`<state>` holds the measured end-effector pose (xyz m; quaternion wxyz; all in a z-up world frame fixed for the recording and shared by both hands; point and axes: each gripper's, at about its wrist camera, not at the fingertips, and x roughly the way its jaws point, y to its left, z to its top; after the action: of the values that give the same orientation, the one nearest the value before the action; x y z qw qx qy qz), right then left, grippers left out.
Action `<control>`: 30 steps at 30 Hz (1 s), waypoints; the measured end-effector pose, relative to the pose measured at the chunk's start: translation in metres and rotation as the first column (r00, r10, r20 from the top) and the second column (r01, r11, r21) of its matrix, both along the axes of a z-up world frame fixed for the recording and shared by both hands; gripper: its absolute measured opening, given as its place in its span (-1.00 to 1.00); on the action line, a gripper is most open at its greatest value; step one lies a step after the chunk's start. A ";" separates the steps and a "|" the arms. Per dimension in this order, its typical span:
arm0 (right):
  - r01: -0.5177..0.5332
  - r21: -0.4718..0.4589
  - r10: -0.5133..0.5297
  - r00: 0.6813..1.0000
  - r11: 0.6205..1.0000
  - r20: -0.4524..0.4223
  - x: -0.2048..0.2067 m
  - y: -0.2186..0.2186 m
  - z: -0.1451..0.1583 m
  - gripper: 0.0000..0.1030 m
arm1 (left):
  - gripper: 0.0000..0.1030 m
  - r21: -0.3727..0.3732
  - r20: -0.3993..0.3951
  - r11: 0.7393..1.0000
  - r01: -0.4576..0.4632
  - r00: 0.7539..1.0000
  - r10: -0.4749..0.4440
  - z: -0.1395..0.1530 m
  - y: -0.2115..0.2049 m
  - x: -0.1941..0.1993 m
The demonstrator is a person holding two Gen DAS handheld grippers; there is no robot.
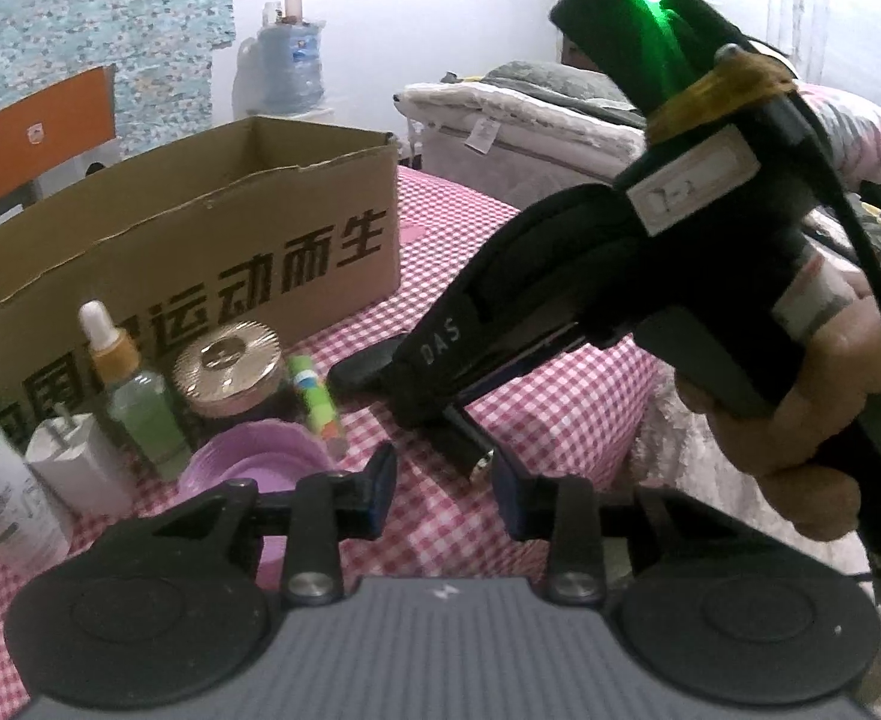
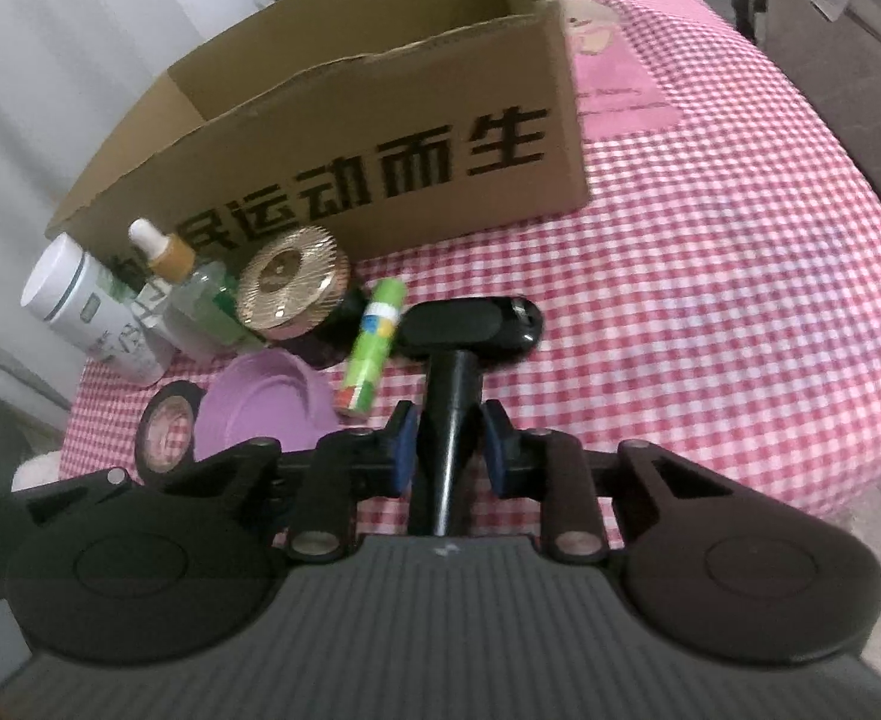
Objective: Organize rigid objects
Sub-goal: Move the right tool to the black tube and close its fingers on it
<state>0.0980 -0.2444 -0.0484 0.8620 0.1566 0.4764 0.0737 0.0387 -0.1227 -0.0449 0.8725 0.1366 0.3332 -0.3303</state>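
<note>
The big open cardboard box sits at the back of the pink checked tablecloth, black printed characters across its near wall, and the whole cluster of small things is lined up just in front of it.

Right gripper is down at the near edge of that cluster and clamped narrow: its blue pads press on both sides of the black handle tool, a glossy black stem that runs up from between the fingers to a broad black crosshead lying on the cloth. The left wrist view shows the right gripper's body angled down onto that same spot, a hand wrapped round its grip, green light glowing on top.

Left gripper hangs just short of it, fingers drawn in narrow, nothing between the pads, checked cloth showing in the gap.

Leftwards now: a white canister at the far left, a purple bowl nearest the grippers, a jar with a ribbed gold lid, a green dropper bottle with a white tip, a black tape roll beside the bowl, and a slim green glue stick lying just left of the tool's head.
</note>
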 end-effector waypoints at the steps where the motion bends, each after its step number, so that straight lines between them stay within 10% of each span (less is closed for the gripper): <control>1: 0.007 0.003 -0.007 1.000 1.000 0.001 -0.001 -0.003 -0.001 -0.59 | -0.30 0.001 -0.007 1.000 0.003 1.000 -0.003 0.000 -0.003 0.002; 14: 0.040 0.249 -0.022 0.997 0.968 -0.078 0.010 -0.055 -0.015 -0.59 | -0.05 -0.007 -0.180 1.000 -0.018 0.984 0.016 -0.009 -0.038 0.040; 30: -0.003 0.339 0.026 0.998 0.941 -0.063 0.013 -0.074 -0.021 -0.58 | -0.29 0.090 -0.141 0.993 -0.081 0.986 0.093 -0.013 -0.057 0.055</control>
<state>0.1105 -0.3189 -0.0691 0.8054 0.3015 0.4860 0.1556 0.0934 -0.1798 -0.0584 0.8531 0.1341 0.4150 -0.2865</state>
